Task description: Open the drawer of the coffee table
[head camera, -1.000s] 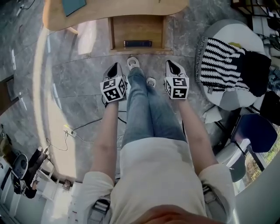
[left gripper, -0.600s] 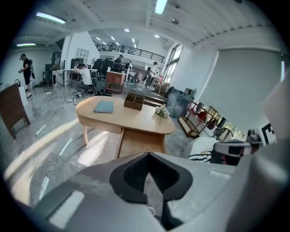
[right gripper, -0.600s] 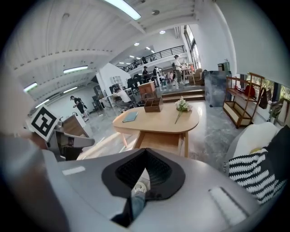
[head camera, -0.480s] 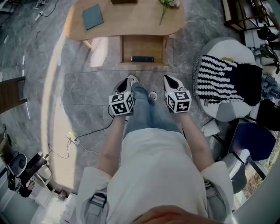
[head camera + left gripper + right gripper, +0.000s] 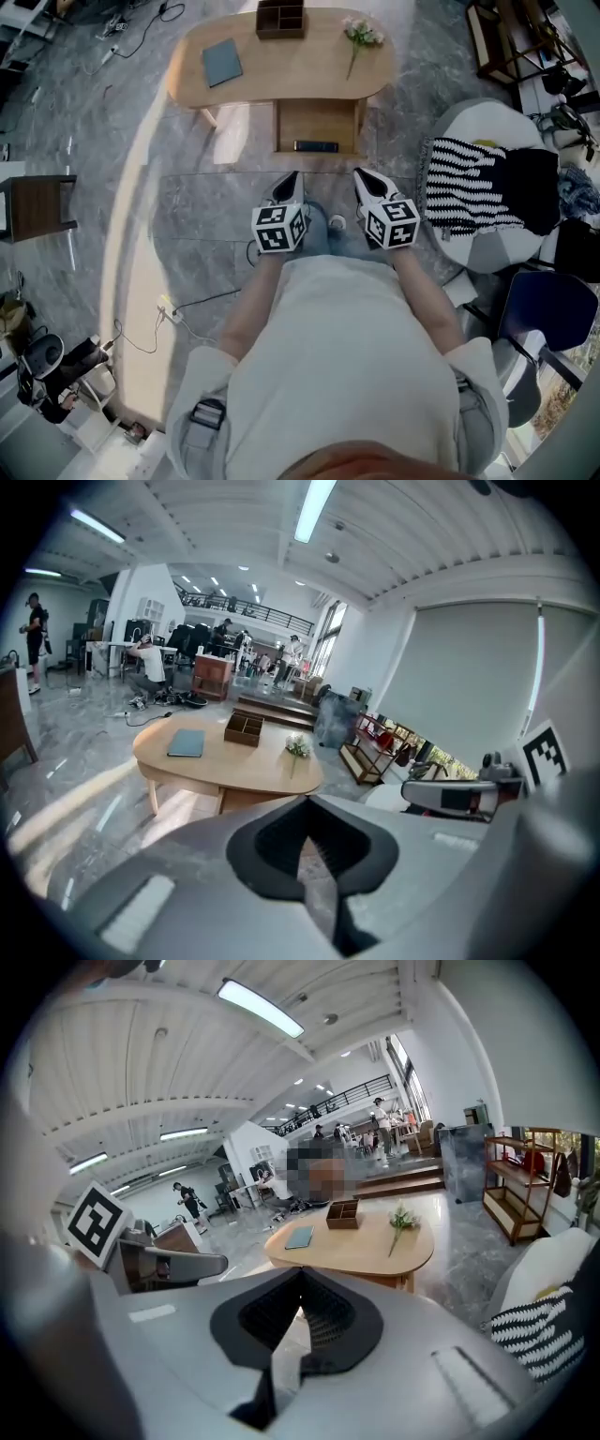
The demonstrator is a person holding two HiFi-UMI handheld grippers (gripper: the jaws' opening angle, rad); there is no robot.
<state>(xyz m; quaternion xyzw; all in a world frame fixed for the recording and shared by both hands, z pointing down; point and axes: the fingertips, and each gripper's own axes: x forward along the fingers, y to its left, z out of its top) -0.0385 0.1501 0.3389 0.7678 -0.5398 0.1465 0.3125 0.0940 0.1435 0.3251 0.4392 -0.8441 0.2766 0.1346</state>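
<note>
The wooden drawer (image 5: 319,124) of the light, oval wooden coffee table (image 5: 281,80) stands pulled out from the table's near edge, toward the person. A dark, flat, oblong object (image 5: 316,145) lies across its front end; what it is cannot be made out. On the tabletop are a blue-grey book (image 5: 222,63), a brown wooden compartment box (image 5: 281,18) and a sprig of pale flowers (image 5: 360,35).

The left gripper (image 5: 289,181) and the right gripper (image 5: 362,176) are held side by side in front of the person's body, above the grey marble floor (image 5: 187,206) and apart from the drawer. Each gripper's own view shows its jaws pressed together with nothing between them, and the table lies beyond the tips. To the right of the person, a black-and-white striped knitted throw (image 5: 464,192) lies over a white pouf (image 5: 487,122).
</note>
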